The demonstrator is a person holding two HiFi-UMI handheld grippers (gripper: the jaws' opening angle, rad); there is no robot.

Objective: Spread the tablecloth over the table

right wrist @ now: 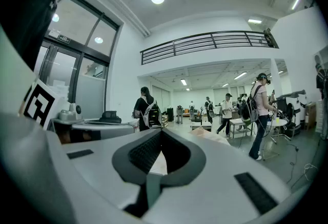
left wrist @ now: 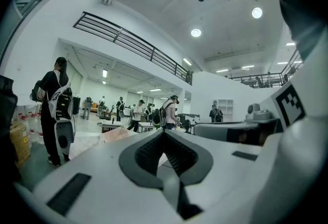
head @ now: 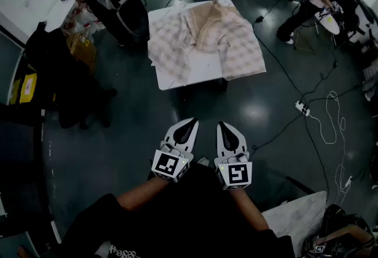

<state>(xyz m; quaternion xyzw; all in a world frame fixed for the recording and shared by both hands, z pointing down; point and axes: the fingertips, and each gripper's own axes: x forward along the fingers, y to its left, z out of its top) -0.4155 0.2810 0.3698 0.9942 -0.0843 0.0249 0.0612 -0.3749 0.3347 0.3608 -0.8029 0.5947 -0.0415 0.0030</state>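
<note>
The person is holding 2 tools side by side, low in front of the body and just apart from each other, both pointing level and forward. The left tool (head: 191, 123) is showing its 2 jaws pressed together at the tips, with nothing gripped between them. The right tool (head: 224, 126) is standing the same way, jaws meeting and empty. Each tool's marker cube, left (head: 172, 165) and right (head: 235, 175), is facing up toward the head. The bare left forearm (head: 140, 192) and right forearm (head: 250, 208) are reaching forward out of dark sleeves.
</note>
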